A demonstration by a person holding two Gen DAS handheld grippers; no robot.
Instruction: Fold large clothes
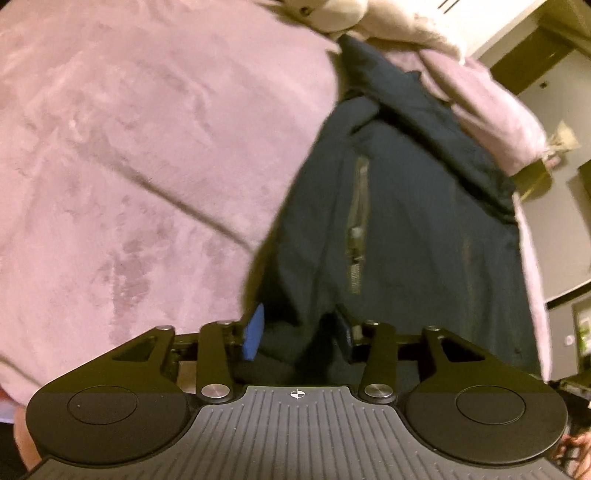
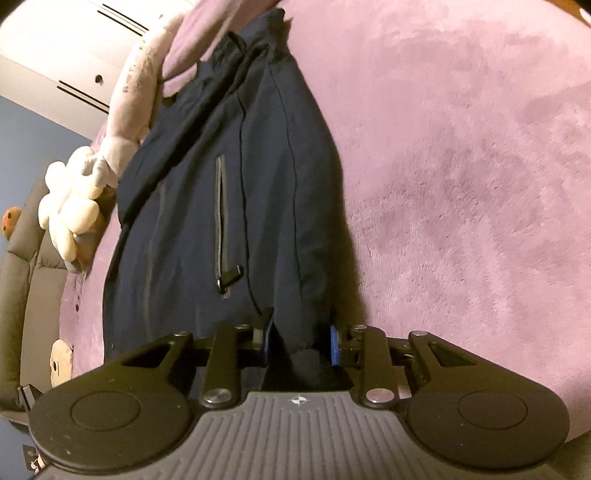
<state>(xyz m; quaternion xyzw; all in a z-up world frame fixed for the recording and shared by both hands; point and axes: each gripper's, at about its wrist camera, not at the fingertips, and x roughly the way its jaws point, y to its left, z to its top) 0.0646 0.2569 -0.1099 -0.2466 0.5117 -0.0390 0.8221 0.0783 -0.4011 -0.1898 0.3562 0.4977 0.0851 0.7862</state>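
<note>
A dark navy jacket [image 1: 399,206] with a zipped pocket lies stretched out on a pink plush blanket [image 1: 140,155]. In the left wrist view its near hem is bunched between the blue pads [image 1: 254,332] of my left gripper [image 1: 299,334], which is shut on the cloth. The right wrist view shows the same jacket [image 2: 207,192] from its other edge. There a fold of the hem fills the gap between the pads [image 2: 334,341] of my right gripper [image 2: 301,339], also shut on it. The pocket zipper [image 2: 221,218] runs away from the fingers.
A white plush toy [image 2: 70,206] and a pale pillow [image 2: 140,74] lie at the jacket's far end; the same toy [image 1: 332,14] shows in the left wrist view. The pink blanket [image 2: 461,166] spreads wide to one side. A grey padded bed edge [image 2: 26,258] and white cabinets stand beyond.
</note>
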